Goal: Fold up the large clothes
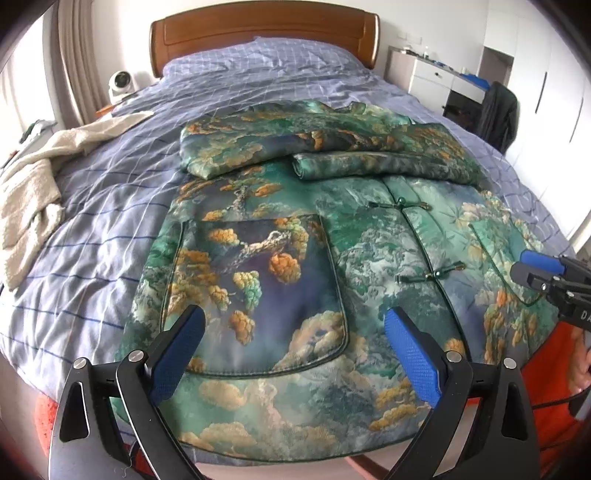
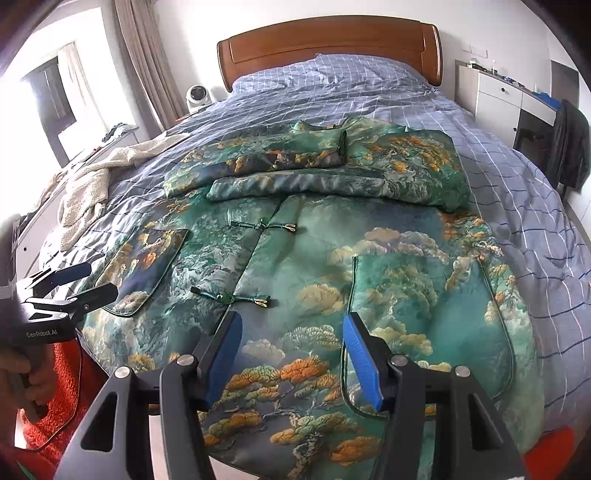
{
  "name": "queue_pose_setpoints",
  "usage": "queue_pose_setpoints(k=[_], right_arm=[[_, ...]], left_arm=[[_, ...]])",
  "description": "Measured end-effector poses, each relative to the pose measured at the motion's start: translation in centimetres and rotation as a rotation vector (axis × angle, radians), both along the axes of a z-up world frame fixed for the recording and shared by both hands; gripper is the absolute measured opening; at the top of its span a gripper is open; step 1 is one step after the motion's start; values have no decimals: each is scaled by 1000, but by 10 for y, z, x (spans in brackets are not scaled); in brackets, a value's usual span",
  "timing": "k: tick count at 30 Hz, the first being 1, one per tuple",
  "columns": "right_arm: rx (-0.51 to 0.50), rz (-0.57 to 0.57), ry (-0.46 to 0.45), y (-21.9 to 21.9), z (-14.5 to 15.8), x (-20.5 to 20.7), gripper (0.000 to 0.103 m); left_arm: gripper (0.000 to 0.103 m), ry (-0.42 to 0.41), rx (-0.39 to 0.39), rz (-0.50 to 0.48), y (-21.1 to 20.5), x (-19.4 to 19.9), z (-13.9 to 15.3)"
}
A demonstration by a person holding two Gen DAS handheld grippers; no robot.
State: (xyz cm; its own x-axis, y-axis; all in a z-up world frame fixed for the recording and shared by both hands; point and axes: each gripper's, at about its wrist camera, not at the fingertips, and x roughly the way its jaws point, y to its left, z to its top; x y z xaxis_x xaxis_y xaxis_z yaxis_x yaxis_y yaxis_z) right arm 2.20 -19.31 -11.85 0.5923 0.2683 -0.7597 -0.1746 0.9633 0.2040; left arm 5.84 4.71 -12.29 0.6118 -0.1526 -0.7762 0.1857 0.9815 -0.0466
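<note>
A large green jacket (image 1: 332, 229) (image 2: 332, 258), printed with pines and clouds, lies front-up on the bed. It has knot buttons and patch pockets. Both sleeves (image 1: 369, 162) (image 2: 314, 181) are folded across its chest. My left gripper (image 1: 293, 312) stands open over the near-left pocket (image 1: 258, 288) with nothing between its blue pads. In the right wrist view it shows at the left edge (image 2: 74, 282). My right gripper (image 2: 291, 317) hangs open above the hem beside the right pocket (image 2: 424, 314), also holding nothing. Its tips appear at the right edge (image 1: 535, 269) of the left wrist view.
The bed (image 1: 92, 266) has a blue checked cover and a wooden headboard (image 1: 258, 29). A cream fleece blanket (image 1: 33, 192) lies on its left side. A white fan (image 1: 120, 83) stands at the back left. A white desk (image 1: 436, 79) and a dark chair (image 1: 496, 114) stand at the right. An orange sleeve (image 2: 62, 387) is close by.
</note>
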Motion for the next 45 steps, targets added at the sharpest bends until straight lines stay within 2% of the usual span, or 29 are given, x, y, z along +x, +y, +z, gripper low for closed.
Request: queue_pose_setpoints(k=[7, 21, 31, 35, 39, 42, 45], right_arm=[[12, -30, 8, -7, -1, -4, 58], [19, -1, 14, 1, -2, -8, 58], [23, 3, 21, 4, -4, -7, 58], [14, 6, 16, 1, 0, -7, 58], [-11, 1, -13, -26, 13, -8, 58], [-71, -47, -4, -73, 19, -8, 59], [-141, -111, 89, -129, 7, -5, 63]], left_arm=[[98, 7, 21, -21, -6, -1, -2], [98, 28, 32, -43, -17, -4, -7], [98, 39, 15, -31, -9, 0, -6], [98, 51, -48, 7, 17, 9, 2], [99, 71, -124, 122, 77, 25, 9], [99, 174, -207, 184, 123, 40, -5], [99, 310, -278, 149, 140, 48, -33]])
